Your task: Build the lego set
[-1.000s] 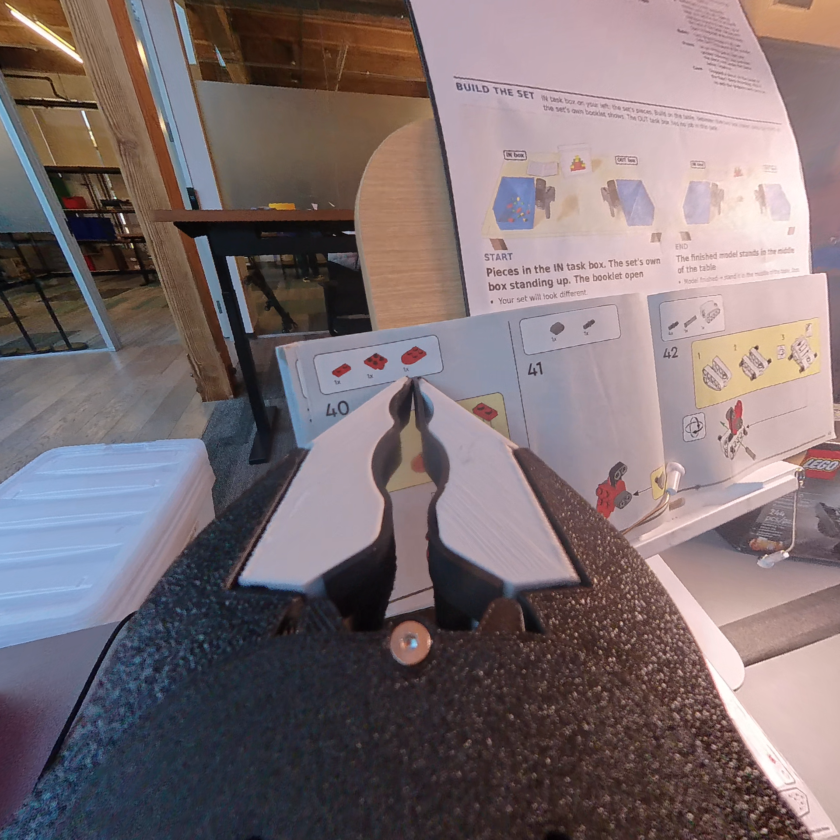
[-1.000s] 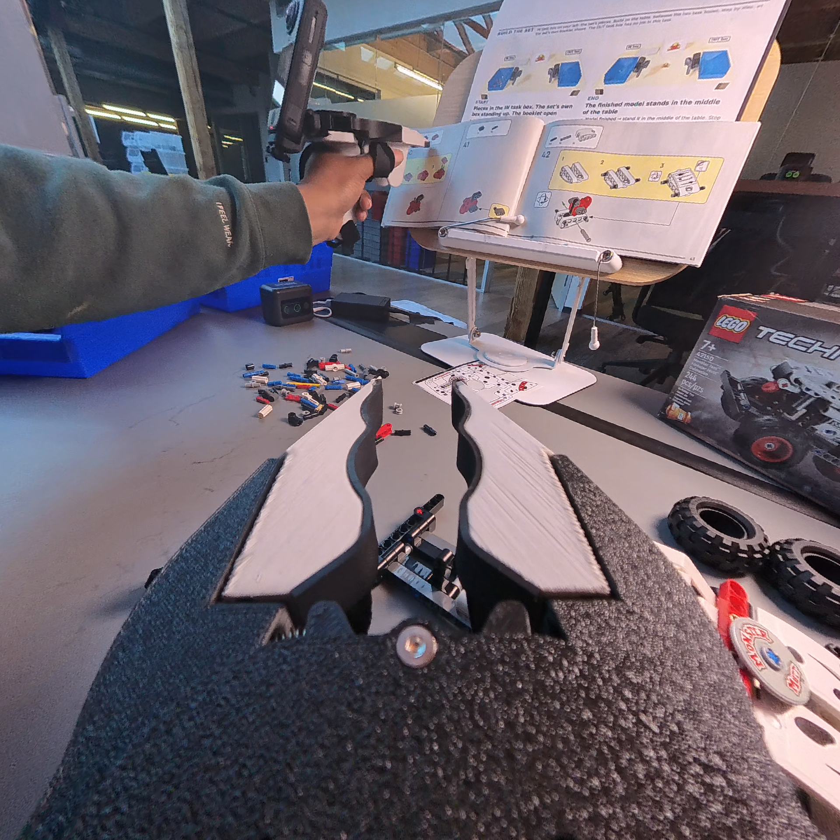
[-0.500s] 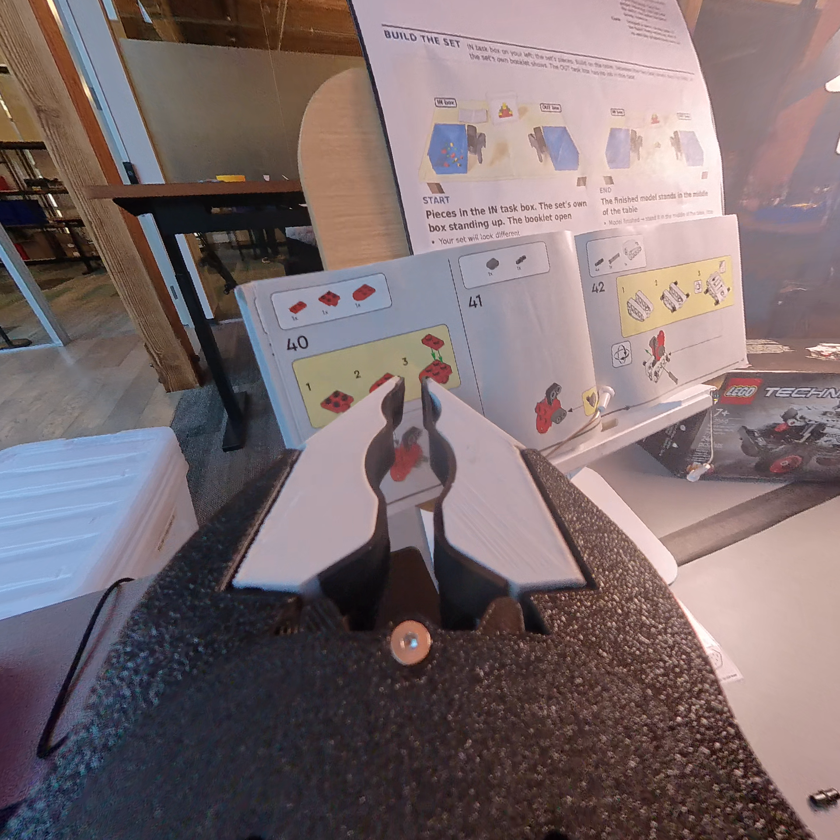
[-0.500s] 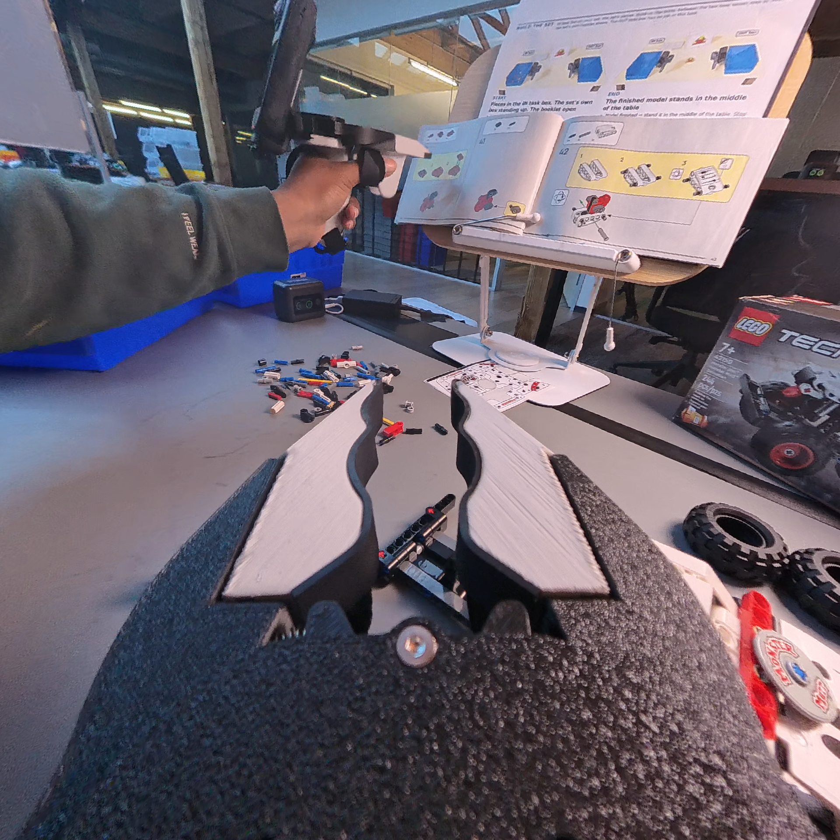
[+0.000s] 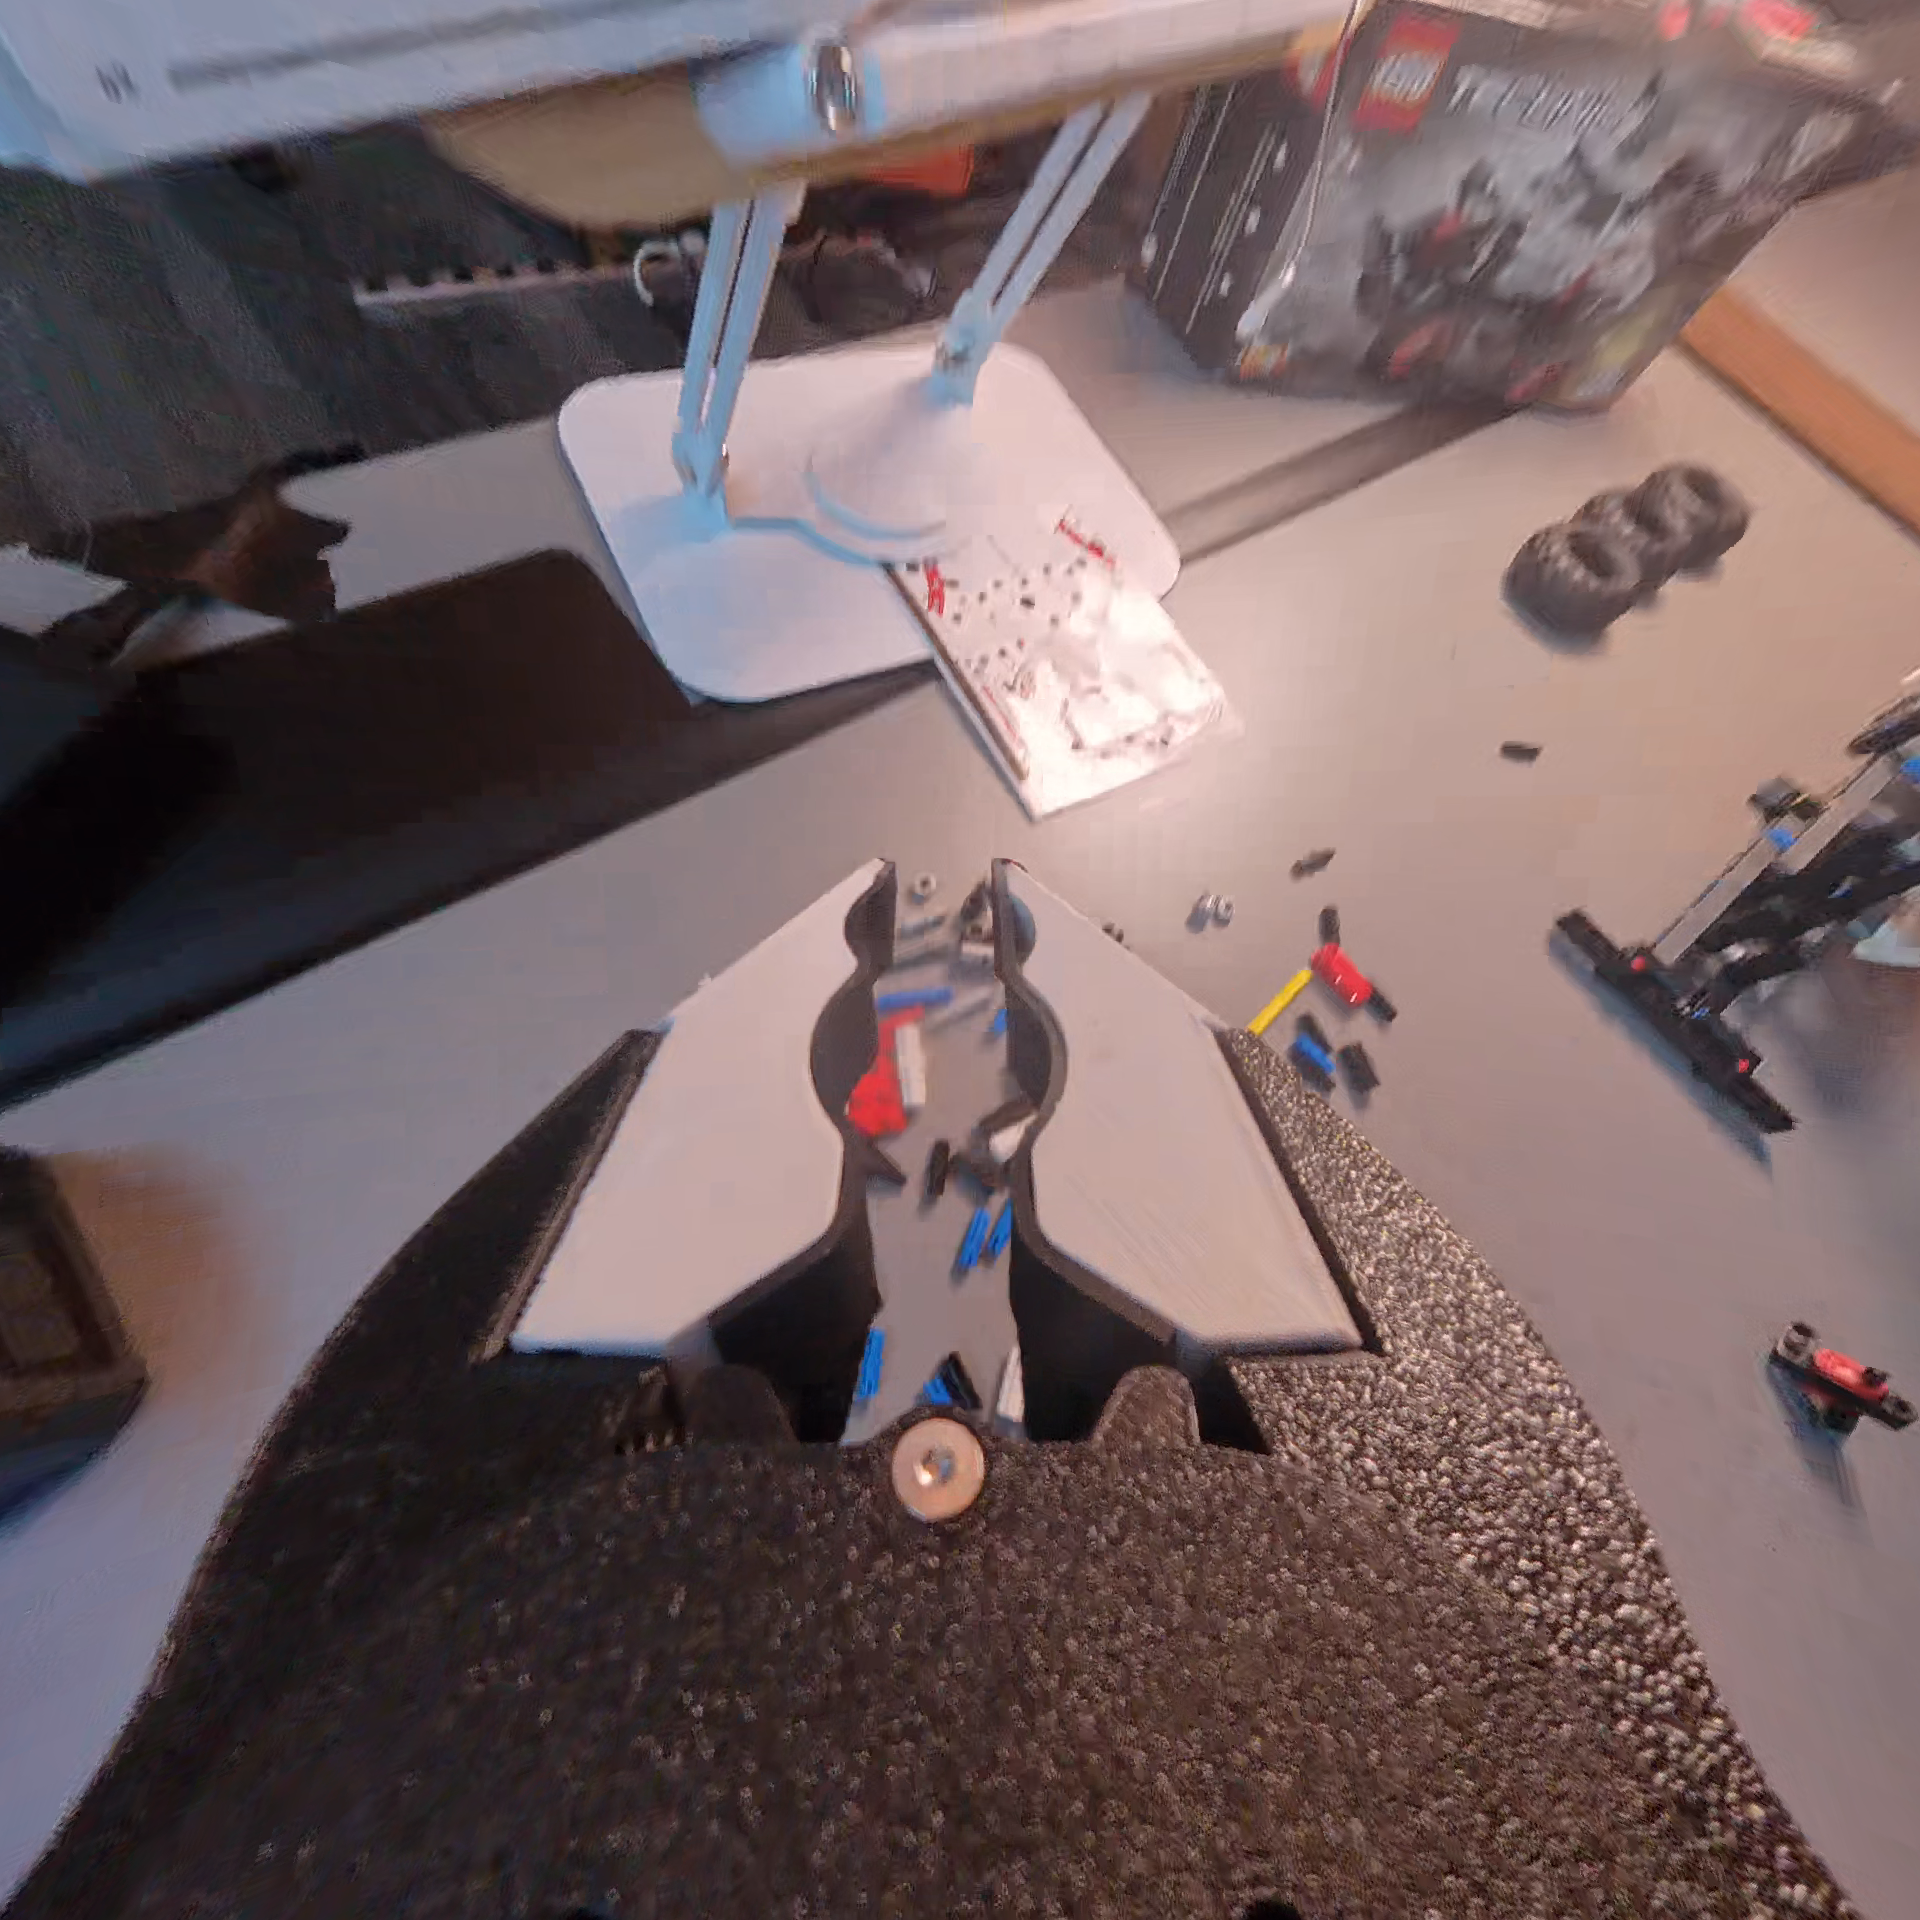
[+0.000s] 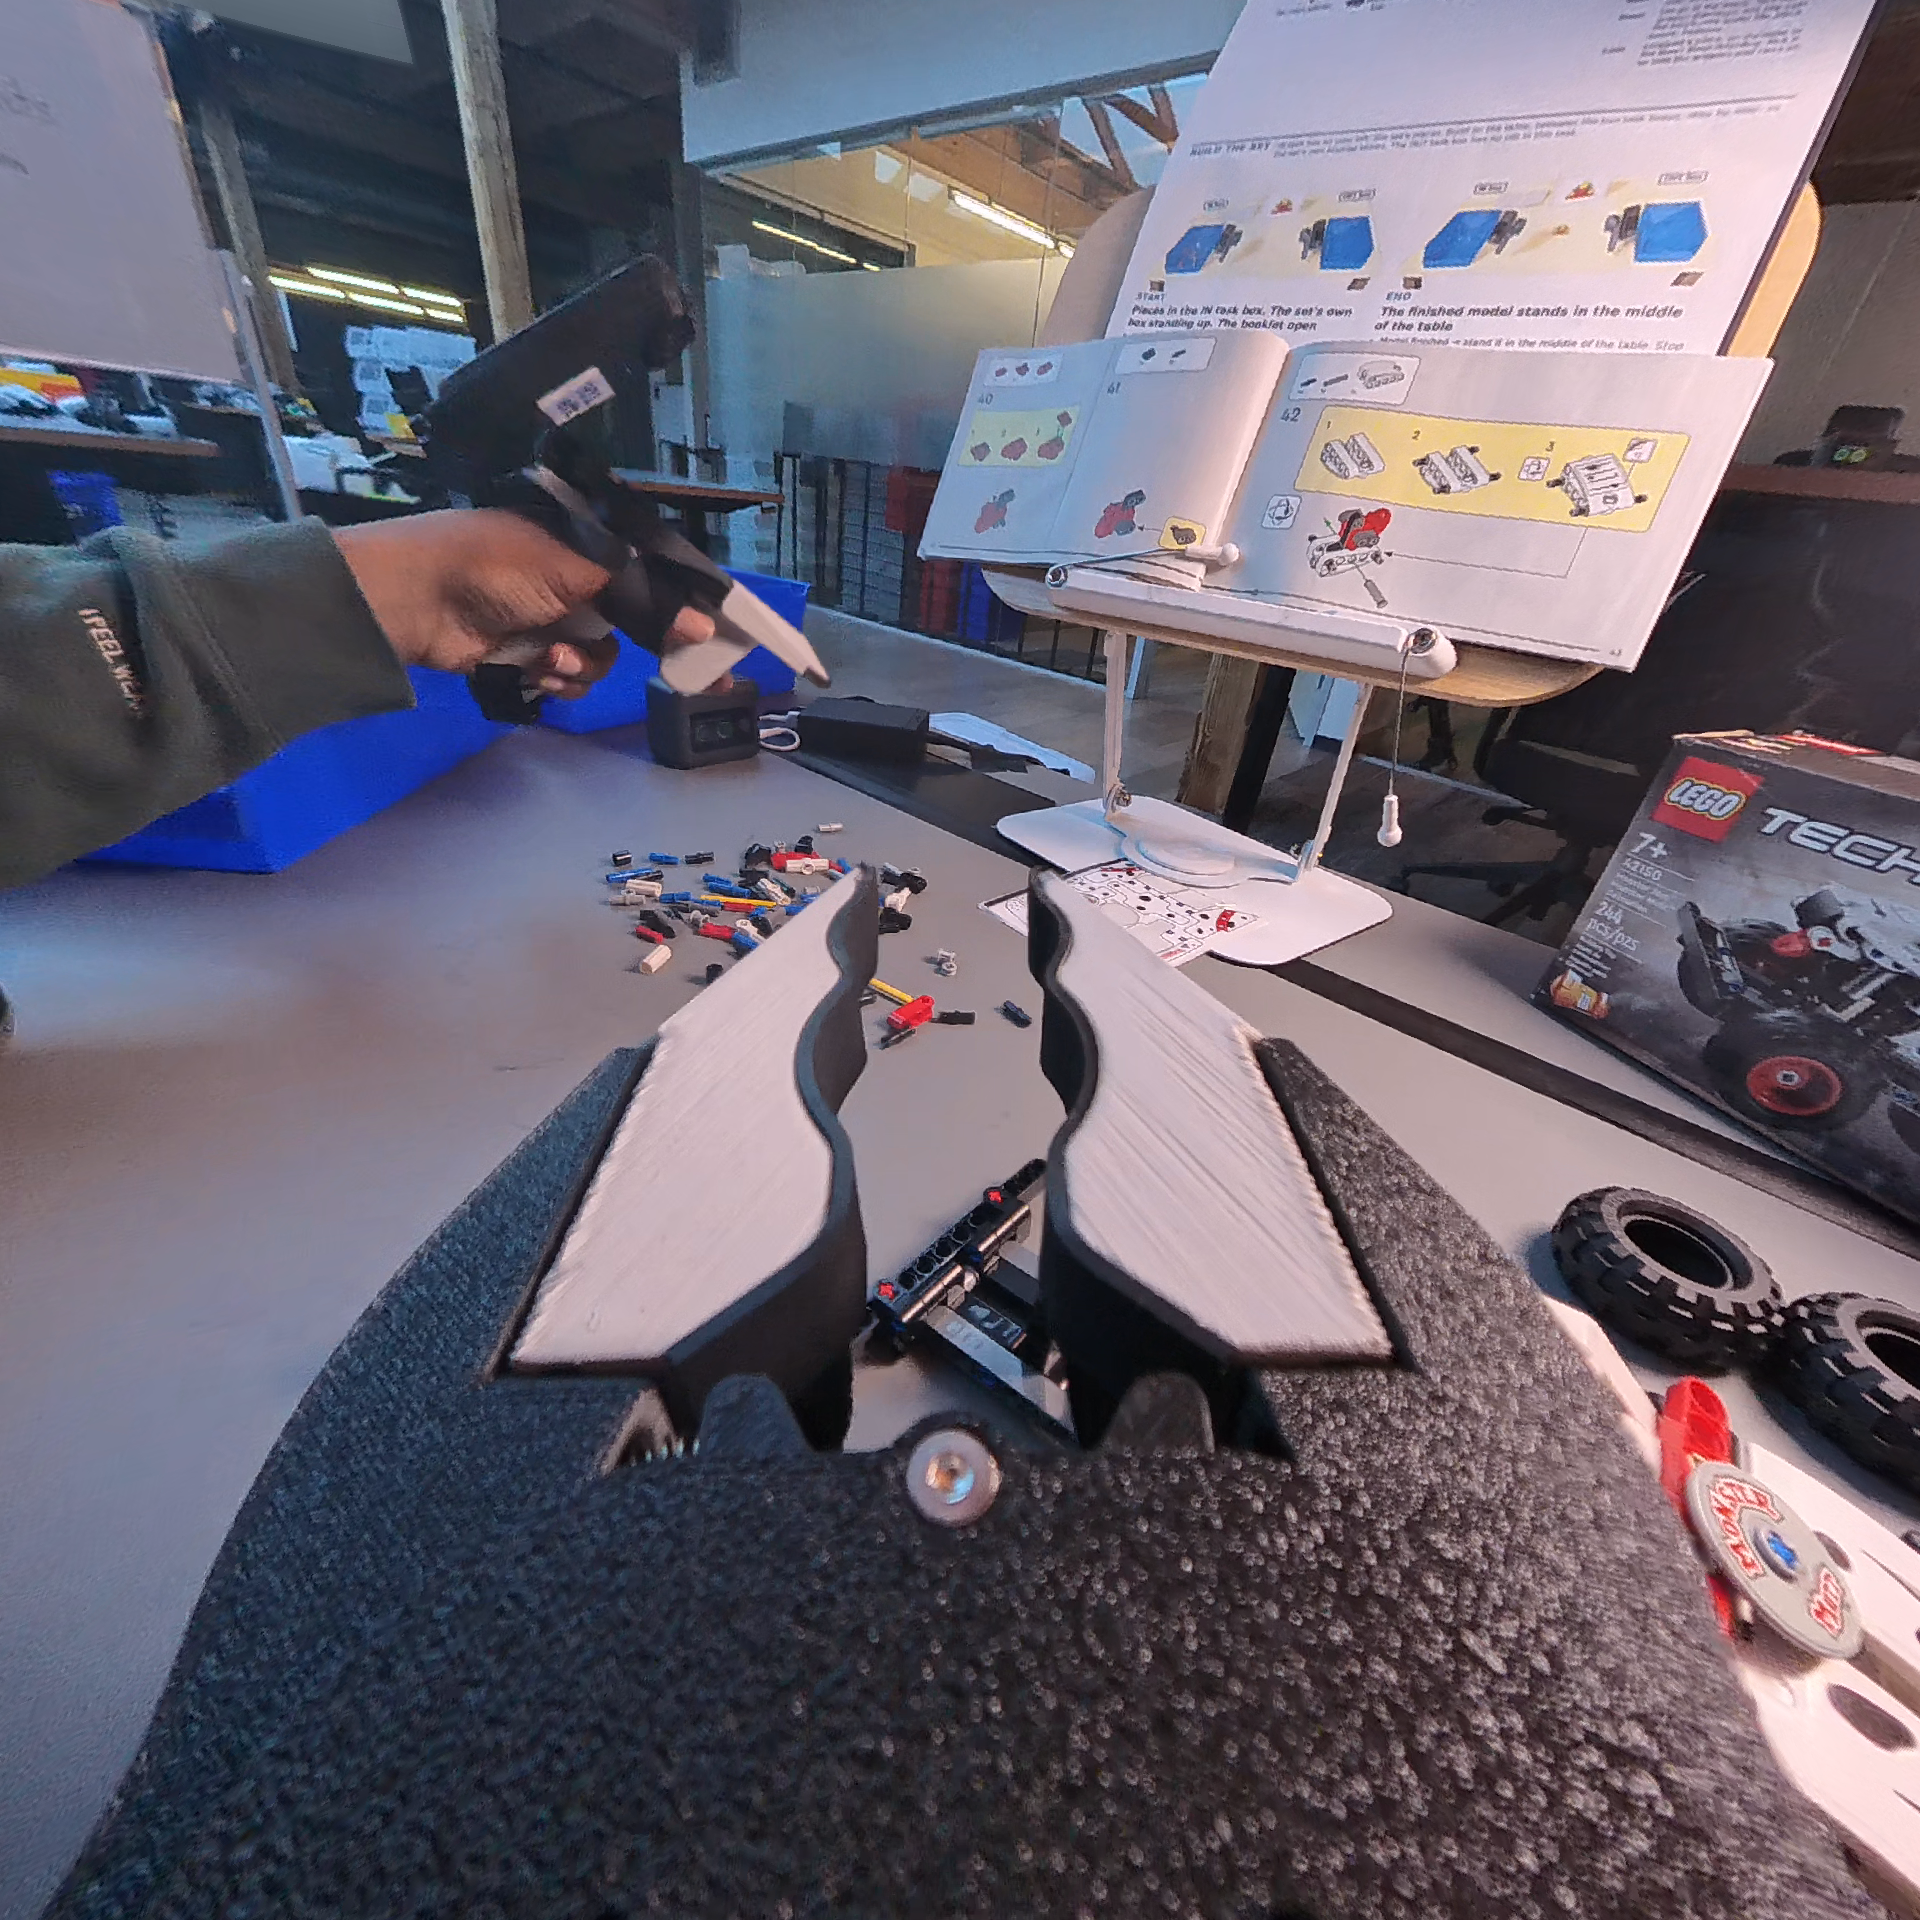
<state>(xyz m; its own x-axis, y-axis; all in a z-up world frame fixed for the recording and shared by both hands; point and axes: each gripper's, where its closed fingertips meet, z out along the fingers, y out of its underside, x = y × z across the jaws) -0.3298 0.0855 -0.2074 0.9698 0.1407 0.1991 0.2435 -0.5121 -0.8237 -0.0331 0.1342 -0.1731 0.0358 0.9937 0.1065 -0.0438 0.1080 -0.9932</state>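
The left gripper [image 5: 943, 883] hangs over the small pieces [image 6: 748, 899] on the table [image 6: 260, 1091], its jaws a narrow gap apart and empty; the right gripper [image 6: 945, 894] is wider and holds nothing; the black frame [image 6: 961, 1262] lies under it. The pieces look tiny, light, hard and slippery, likely to skid; the red piece [image 5: 881, 1086] looks best pinched by its flat sides.
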